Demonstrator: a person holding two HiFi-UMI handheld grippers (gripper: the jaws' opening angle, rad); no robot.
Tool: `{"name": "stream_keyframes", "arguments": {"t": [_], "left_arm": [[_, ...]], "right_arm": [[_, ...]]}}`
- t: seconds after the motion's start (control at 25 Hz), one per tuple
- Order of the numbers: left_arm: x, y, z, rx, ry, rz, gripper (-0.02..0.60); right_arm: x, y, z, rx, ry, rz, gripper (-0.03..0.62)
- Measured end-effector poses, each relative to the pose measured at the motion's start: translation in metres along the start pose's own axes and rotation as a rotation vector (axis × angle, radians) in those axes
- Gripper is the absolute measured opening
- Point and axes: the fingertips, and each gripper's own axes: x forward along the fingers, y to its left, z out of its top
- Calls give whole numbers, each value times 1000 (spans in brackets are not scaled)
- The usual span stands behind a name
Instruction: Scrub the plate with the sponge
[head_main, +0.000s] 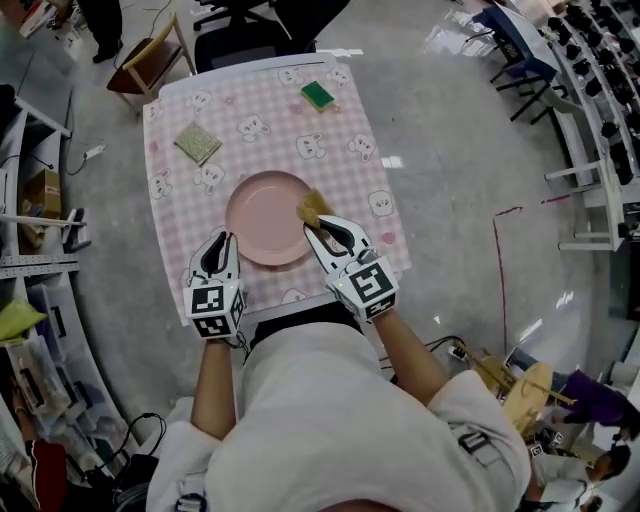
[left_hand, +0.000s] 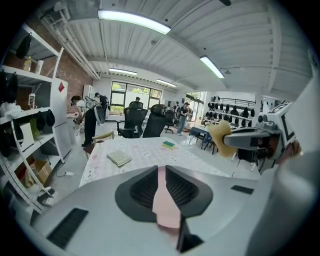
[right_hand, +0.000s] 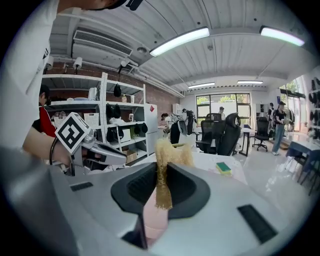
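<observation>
A pink plate lies in the middle of the table. My left gripper is shut on its near-left rim; in the left gripper view the pink rim sits pinched between the jaws of the left gripper. My right gripper is shut on a tan fibrous sponge, which rests at the plate's right edge. In the right gripper view the sponge stands upright in the right gripper, with the plate just beneath.
The table has a pink checked cloth. A green and yellow sponge lies at the far right, a square scouring pad at the far left. A wooden chair stands beyond the table's far left corner.
</observation>
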Motion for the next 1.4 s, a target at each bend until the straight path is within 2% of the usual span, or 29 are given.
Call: {"name": "stream_keyframes", "arguments": {"t": [0.12, 0.24, 0.4, 0.72, 0.88, 1.04, 1.2, 1.4], "left_arm": [[29, 5, -14, -63, 31, 12, 60], [42, 13, -37, -107, 102, 28, 61], [64, 20, -64, -176, 186, 10, 75], [88, 49, -98, -196, 293, 71, 86], [99, 56, -114, -219, 351, 67, 106], [107, 68, -114, -243, 327, 84, 83], [110, 79, -116, -235, 338, 119, 97], [114, 80, -124, -255, 362, 92, 107]], "right_arm": [[16, -20, -21, -13, 53, 14, 60], [32, -25, -40, 2, 109, 44, 60], [45, -32, -60, 7, 161, 64, 60], [64, -34, -104, 28, 255, 108, 60], [68, -34, -119, 40, 295, 118, 60], [72, -27, -126, 32, 314, 144, 60], [75, -20, -126, 18, 326, 159, 60], [75, -16, -134, 29, 346, 169, 60]]}}
